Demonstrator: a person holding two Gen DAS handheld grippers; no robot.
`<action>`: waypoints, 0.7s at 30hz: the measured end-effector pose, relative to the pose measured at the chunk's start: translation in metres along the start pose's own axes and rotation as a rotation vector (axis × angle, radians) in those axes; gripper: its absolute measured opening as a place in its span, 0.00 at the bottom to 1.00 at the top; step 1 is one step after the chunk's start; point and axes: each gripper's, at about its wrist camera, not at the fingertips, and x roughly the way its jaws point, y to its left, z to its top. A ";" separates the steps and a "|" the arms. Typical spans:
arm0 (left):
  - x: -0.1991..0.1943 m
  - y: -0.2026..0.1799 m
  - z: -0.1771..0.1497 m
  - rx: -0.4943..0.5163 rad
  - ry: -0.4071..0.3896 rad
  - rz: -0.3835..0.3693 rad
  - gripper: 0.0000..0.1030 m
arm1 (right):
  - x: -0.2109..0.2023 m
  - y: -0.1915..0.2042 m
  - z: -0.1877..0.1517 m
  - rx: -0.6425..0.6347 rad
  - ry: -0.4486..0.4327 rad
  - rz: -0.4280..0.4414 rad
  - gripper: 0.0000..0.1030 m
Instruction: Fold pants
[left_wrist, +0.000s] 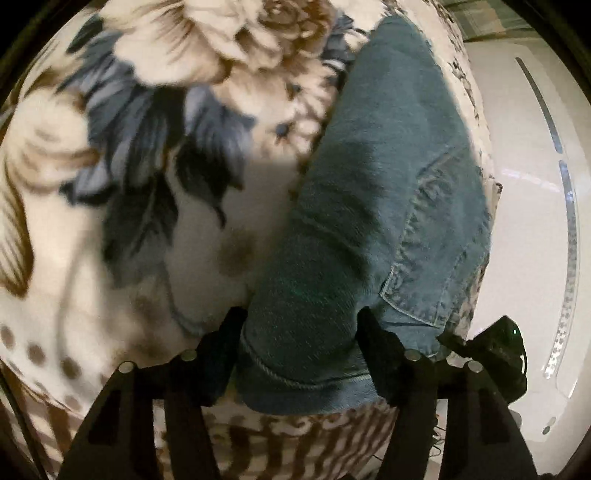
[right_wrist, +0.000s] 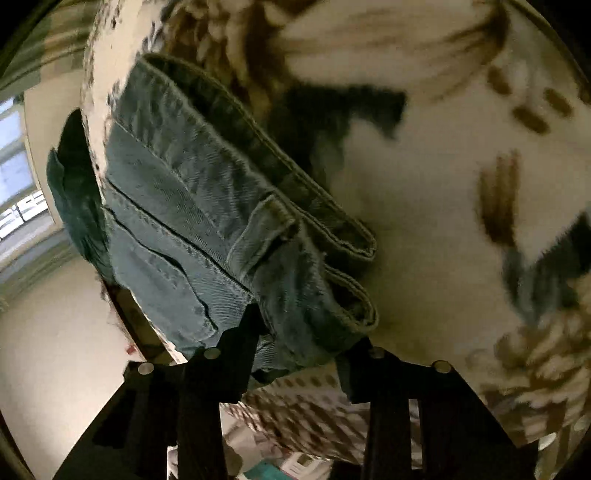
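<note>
Blue denim pants (left_wrist: 373, 229) lie on a floral blanket (left_wrist: 166, 155) near its right edge. My left gripper (left_wrist: 301, 332) has its two black fingers spread on either side of the pants' near hemmed end, with the denim between them. In the right wrist view the waistband end of the pants (right_wrist: 221, 221) lies in stacked layers, with a belt loop on top. My right gripper (right_wrist: 306, 343) stands with its fingers apart around the near edge of that denim. Neither pair of fingers is pressed together on the cloth.
The blanket (right_wrist: 443, 221), cream with brown and blue flowers, covers the bed. A white floor (left_wrist: 524, 184) lies past the bed's right edge. A window (right_wrist: 18, 184) and a dark green cloth (right_wrist: 74, 206) show at the left of the right wrist view.
</note>
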 end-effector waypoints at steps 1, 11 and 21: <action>-0.006 -0.002 0.001 0.004 0.001 -0.006 0.61 | 0.001 0.006 0.002 -0.028 0.011 0.001 0.43; 0.002 -0.015 0.052 0.014 -0.023 -0.095 0.97 | 0.038 0.007 0.009 -0.022 0.016 0.223 0.82; 0.040 -0.041 0.095 0.123 0.076 -0.083 0.76 | 0.071 0.033 0.012 -0.018 -0.065 0.321 0.88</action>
